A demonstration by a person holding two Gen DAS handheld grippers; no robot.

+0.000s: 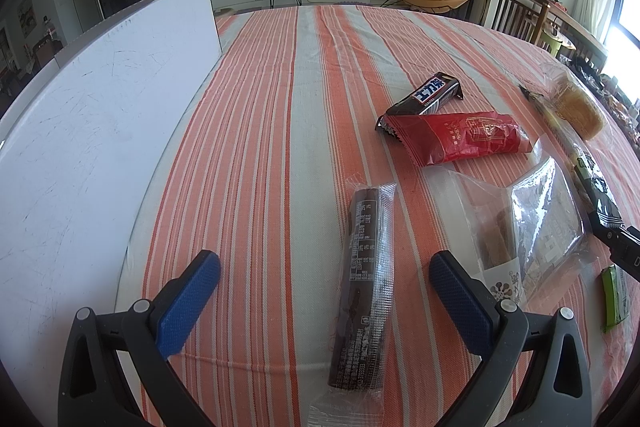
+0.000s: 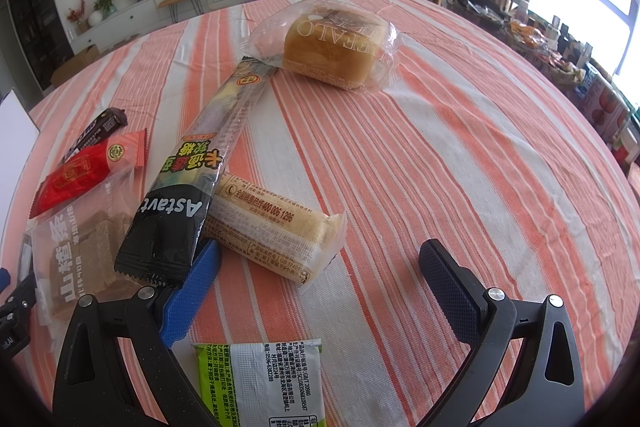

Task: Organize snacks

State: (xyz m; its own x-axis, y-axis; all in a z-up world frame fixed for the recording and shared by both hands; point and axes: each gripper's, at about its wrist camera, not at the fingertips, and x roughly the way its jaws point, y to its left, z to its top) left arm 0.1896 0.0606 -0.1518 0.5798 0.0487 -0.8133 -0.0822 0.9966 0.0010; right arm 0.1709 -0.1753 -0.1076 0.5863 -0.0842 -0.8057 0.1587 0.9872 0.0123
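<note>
Snacks scattered loose on striped desk [image 1: 256, 131], none sorted yet; left tool [image 1: 324, 291] wide, straddling choc roll pkt [image 1: 362, 283], right tool [image 2: 320, 287] wide & empty nr green pkt [image 2: 260, 383]; next prob: lower, pinch roll.

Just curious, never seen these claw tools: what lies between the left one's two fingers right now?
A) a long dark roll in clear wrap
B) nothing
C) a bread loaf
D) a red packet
A: the long dark roll lies lengthwise between the open left gripper fingers, not yet pinched.
</note>
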